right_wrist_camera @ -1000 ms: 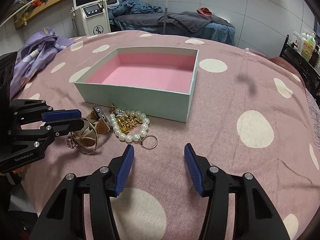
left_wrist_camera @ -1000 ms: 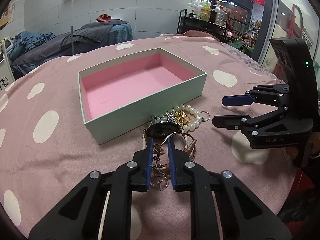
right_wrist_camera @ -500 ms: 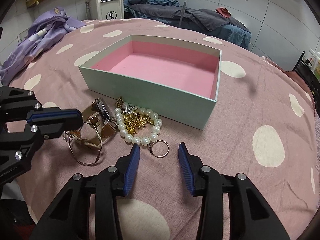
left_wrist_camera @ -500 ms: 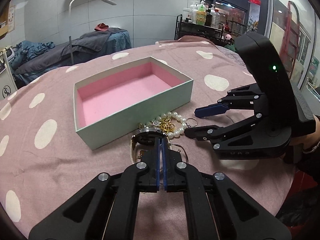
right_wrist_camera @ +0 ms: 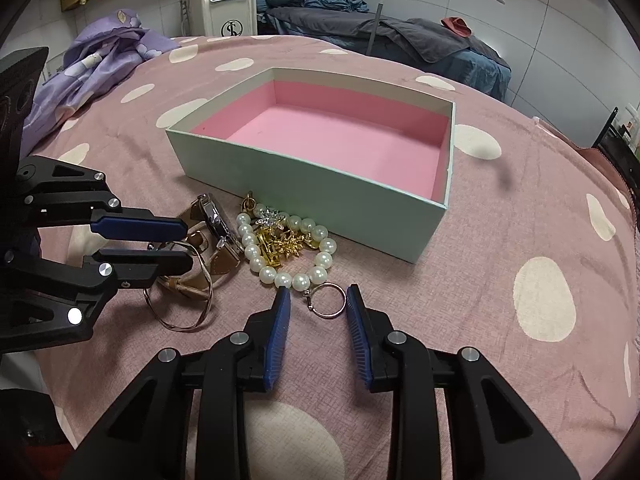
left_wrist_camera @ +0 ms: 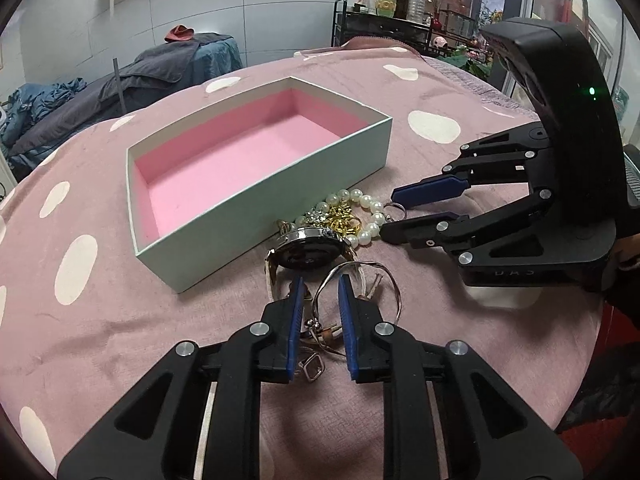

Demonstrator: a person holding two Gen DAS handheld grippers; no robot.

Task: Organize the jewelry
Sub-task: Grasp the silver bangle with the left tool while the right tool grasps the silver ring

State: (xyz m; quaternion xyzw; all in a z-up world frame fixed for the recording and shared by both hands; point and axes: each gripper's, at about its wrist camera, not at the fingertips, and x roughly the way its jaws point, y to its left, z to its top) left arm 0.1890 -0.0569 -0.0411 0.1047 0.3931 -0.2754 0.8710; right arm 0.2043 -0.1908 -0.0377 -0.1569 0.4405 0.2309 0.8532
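A pale green box with pink lining stands open and empty on the spotted pink cloth. A jewelry heap lies at its near side: a pearl bracelet with gold charms, a watch with tan strap, thin bangles and a key ring. My left gripper is open, its fingers on either side of a bangle's rim. My right gripper is open, its fingers flanking the key ring. Each gripper also shows in the other's view, the left and the right.
The cloth-covered round table drops off near both grippers. A purple cloth bundle lies at its far left edge. A treatment bed, a white machine and a bottle shelf stand beyond.
My left gripper closed half a second ago and has now opened around the bangle. My right gripper moved forward to the key ring and narrowed its opening.
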